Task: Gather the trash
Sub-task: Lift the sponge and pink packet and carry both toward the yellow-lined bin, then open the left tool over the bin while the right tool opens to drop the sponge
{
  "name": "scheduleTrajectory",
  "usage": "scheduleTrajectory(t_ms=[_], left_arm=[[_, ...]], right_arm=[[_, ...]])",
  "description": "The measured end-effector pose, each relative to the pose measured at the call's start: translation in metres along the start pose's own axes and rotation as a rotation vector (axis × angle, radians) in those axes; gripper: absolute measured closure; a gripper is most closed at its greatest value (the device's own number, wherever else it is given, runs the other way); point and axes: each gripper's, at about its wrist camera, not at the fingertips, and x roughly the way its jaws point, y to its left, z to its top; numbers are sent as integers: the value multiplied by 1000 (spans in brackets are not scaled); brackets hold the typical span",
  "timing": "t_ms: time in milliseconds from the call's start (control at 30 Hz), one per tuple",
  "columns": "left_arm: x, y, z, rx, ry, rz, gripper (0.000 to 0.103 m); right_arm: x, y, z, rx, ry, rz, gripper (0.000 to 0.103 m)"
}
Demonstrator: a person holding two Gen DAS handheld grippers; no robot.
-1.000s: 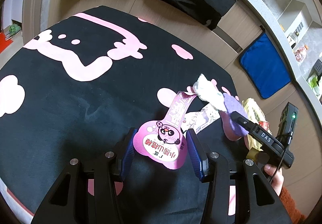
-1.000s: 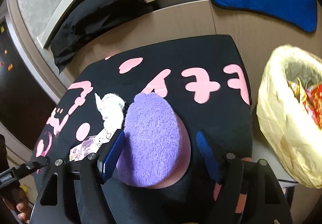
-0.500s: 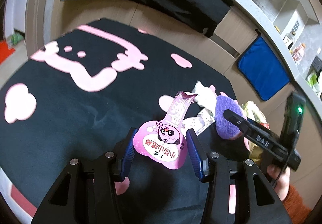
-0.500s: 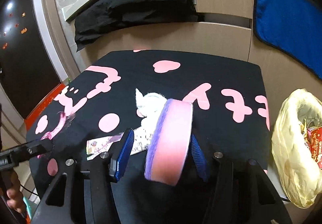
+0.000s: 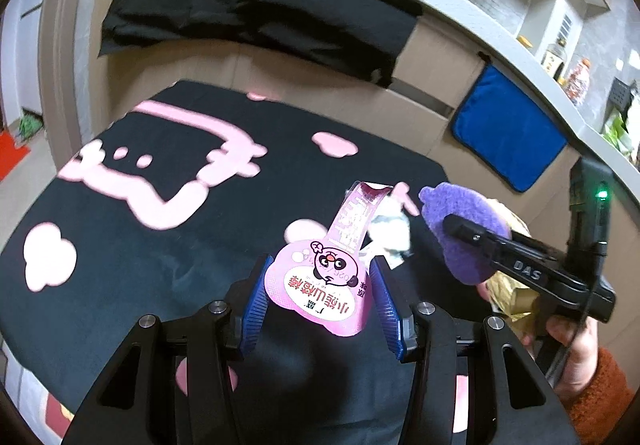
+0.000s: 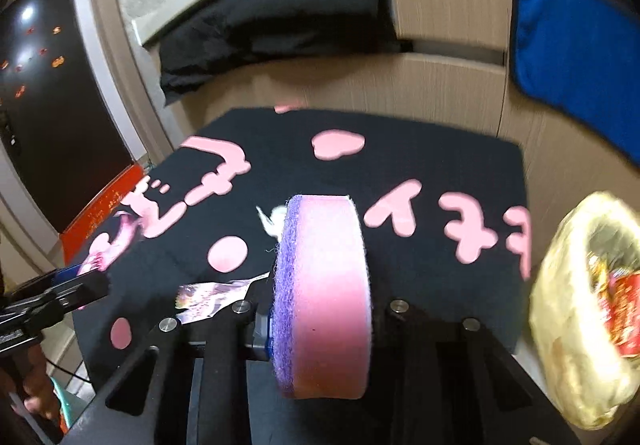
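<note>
Two claws are each carrying a piece of trash above a worktop covered in black cloth with pink shapes (image 5: 168, 229). The left claw (image 5: 320, 301) grips a pink glossy snack wrapper printed with a cartoon panda (image 5: 320, 281), its blue pads pressing both sides. The right claw (image 6: 320, 325) is closing its jaws on a round sponge, pink foam with a purple scouring face (image 6: 324, 297), held on edge between them. On the cloth beyond lie a crumpled white tissue (image 5: 390, 227) and a flat printed wrapper (image 6: 212, 295). At the right edge stands a bin lined with a yellowish plastic bag (image 6: 568, 329), with red packaging inside.
</note>
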Motion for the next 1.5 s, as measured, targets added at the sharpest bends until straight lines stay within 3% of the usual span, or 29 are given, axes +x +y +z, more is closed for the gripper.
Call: scheduleTrajectory(t_ms=[400, 733, 933, 1067, 1233, 1500], left_arm=[[-11, -107, 29, 186, -137, -78, 53], [24, -221, 37, 323, -158, -232, 53], [49, -271, 39, 380, -170, -318, 53], [72, -293, 46, 377, -126, -352, 53], [102, -311, 49, 386, -83, -331, 53], [160, -325, 38, 376, 40, -340, 53]], right_arm=[[-107, -36, 10, 9, -201, -71, 75], [-186, -108, -13, 88, -305, -223, 75], [-211, -153, -19, 115, -319, -329, 75], [-220, -179, -18, 134, -322, -375, 75], [-226, -207, -13, 153, -331, -415, 75], [-215, -240, -13, 209, -308, -415, 75]])
